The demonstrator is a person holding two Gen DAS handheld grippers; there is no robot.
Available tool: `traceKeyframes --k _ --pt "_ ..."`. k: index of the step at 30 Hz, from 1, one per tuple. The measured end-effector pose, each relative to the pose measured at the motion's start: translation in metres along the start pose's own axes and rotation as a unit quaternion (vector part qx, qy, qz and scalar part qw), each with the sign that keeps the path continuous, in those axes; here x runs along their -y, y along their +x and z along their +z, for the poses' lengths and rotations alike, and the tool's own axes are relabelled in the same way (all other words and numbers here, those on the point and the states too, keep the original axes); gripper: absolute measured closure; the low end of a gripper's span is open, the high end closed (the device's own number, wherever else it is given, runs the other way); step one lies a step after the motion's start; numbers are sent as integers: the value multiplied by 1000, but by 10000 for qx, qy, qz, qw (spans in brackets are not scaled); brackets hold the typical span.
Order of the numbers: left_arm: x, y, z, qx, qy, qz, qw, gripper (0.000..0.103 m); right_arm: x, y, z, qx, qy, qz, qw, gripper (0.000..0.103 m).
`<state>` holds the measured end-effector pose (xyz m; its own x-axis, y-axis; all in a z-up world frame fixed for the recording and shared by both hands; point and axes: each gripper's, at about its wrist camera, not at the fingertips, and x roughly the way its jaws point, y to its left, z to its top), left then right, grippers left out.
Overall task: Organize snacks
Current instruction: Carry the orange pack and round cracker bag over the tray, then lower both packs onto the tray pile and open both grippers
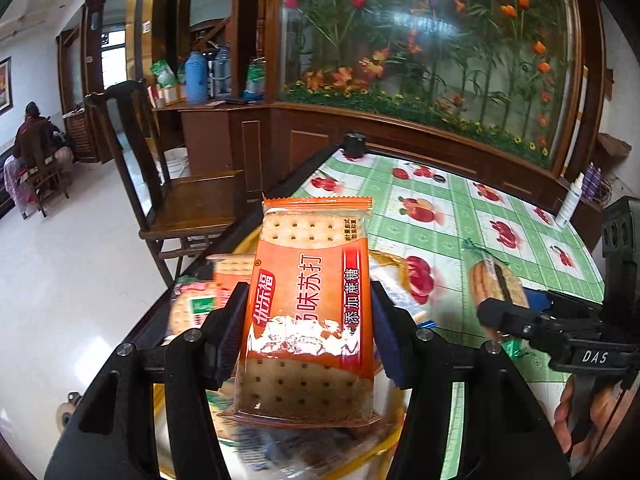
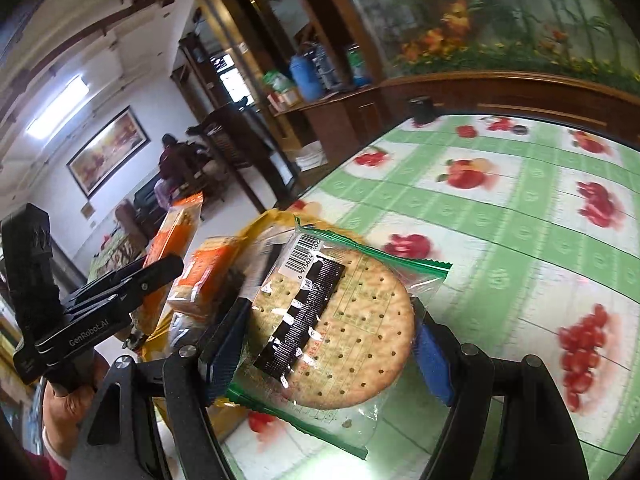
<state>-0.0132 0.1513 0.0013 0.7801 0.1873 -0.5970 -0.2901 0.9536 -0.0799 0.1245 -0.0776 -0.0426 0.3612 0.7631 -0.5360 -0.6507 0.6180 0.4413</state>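
An orange soda-cracker packet stands upright between the blue pads of my left gripper, which is shut on it. In the right wrist view a clear, green-edged packet of round crackers lies flat in my right gripper, held by both pads. Each gripper shows in the other's view: the right gripper with the round crackers, and the left gripper with the orange packet. Below them a yellow tray holds more packets, among them another orange packet.
The table has a green checked cloth with fruit prints. A black cylinder stands at its far corner and a white bottle at its right edge. A wooden chair is beside the table on the left. A person sits far off.
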Motion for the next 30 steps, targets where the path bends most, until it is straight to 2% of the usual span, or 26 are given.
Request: traceKeyframes --k 8,14,20,30 --pt "-26 -1 -8 -53 -210 75 9997 46 -52 37 13 -226 -488 201 9983 26" --pt "-40 1 -13 -121 -272 127 9995 46 -86 67 22 -330 -831 152 9959 26" --pt "-46 1 -15 -146 -314 122 9993 46 -103 87 30 -410 -1096 -175 9930 26" --pt "-49 11 -15 -241 -314 92 9992 46 -112 114 44 -507 -1160 -389 9912 26"
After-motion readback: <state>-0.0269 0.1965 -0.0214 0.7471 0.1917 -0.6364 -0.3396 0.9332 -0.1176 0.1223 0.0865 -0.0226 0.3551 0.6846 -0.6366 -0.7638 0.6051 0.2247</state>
